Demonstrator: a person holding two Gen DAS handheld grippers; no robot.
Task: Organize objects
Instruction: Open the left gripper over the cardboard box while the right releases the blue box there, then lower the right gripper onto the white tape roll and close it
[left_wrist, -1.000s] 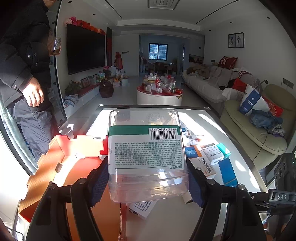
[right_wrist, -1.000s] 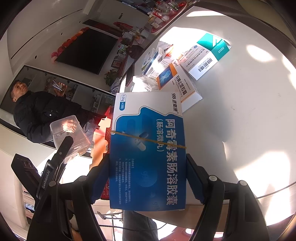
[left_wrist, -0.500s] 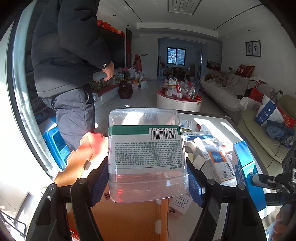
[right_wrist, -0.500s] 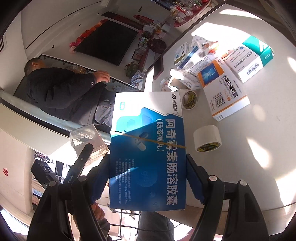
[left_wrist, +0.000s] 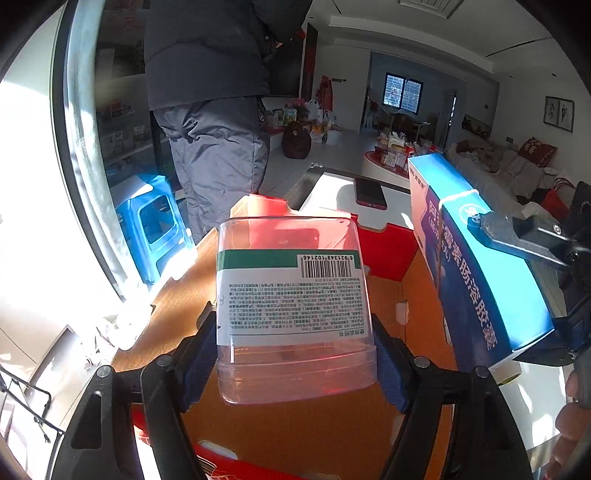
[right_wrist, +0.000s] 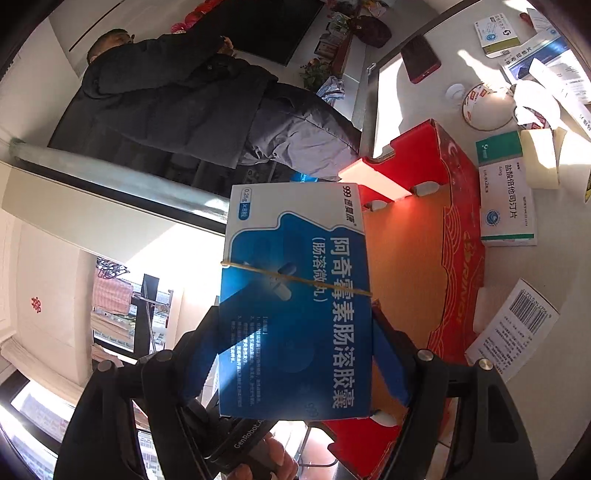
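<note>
Both hands have swung over the red carton (left_wrist: 388, 251) now: left gripper (left_wrist: 295, 354) clamps the clear tub (left_wrist: 291, 306), right gripper (right_wrist: 295, 354) pinches the blue box (right_wrist: 295, 302). Neither dropped yet; more packs (right_wrist: 506, 192) wait on the table (right_wrist: 546, 266).

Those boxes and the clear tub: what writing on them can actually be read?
Blue medicine box: "999", "0.25g", "阿奇霉素肠溶胶囊", "(肠溶微丸)".
Clear tub: upside-down barcode "6 921349 102146"; small print unreadable.
Green-and-white box: "盐酸倍他司汀片", "4mg".
Red carton: gold lettering, partly hidden.
Handle of the other tool: "GenRobot".
</note>
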